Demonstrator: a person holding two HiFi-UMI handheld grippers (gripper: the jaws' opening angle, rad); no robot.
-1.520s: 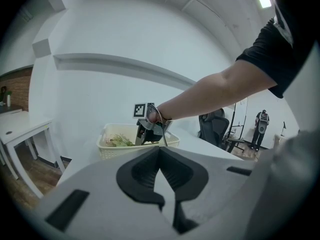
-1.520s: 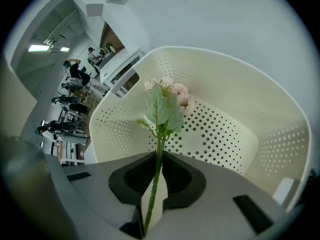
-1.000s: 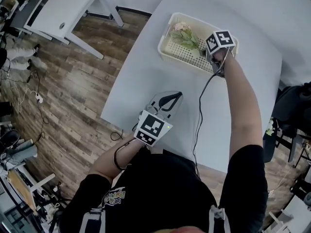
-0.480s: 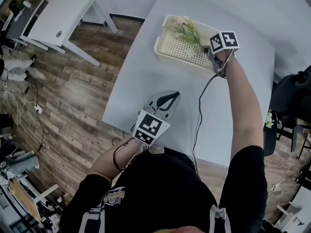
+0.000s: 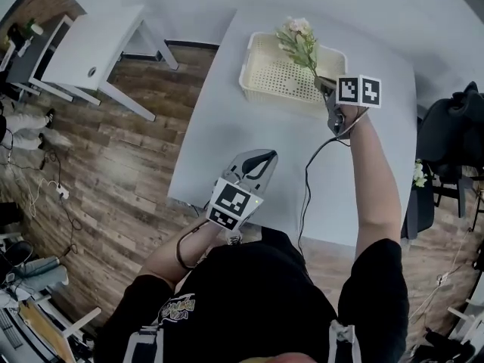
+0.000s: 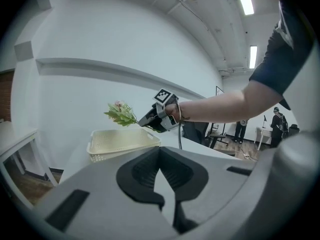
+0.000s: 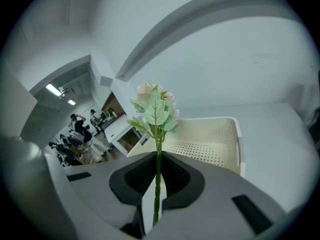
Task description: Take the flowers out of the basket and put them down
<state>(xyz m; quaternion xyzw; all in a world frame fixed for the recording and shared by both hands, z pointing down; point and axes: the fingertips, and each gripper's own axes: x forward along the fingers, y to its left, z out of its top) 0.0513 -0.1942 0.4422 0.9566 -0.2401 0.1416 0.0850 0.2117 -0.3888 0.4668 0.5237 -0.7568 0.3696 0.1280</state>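
Observation:
A sprig of pale pink flowers [image 5: 297, 35] with green leaves is held up over the cream perforated basket [image 5: 276, 78], clear of its floor. My right gripper [image 5: 325, 88] is shut on the stem, just past the basket's near right corner. In the right gripper view the stem [image 7: 158, 169] runs up between the pads of my right gripper [image 7: 156, 186], with the basket [image 7: 217, 139] behind it. My left gripper [image 5: 255, 159] is shut on nothing, low over the white table's near edge. From the left gripper view [image 6: 161, 181] I see the flowers [image 6: 120, 114] above the basket [image 6: 122, 141].
The basket sits at the far end of the white table [image 5: 242, 142]. A cable [image 5: 308, 180] trails from the right gripper across the table. A white desk [image 5: 91, 32] stands on the wood floor to the left, a dark chair [image 5: 446, 142] to the right.
My right gripper has lifted the flowers from the basket floor to above its far rim. The left gripper has stayed put.

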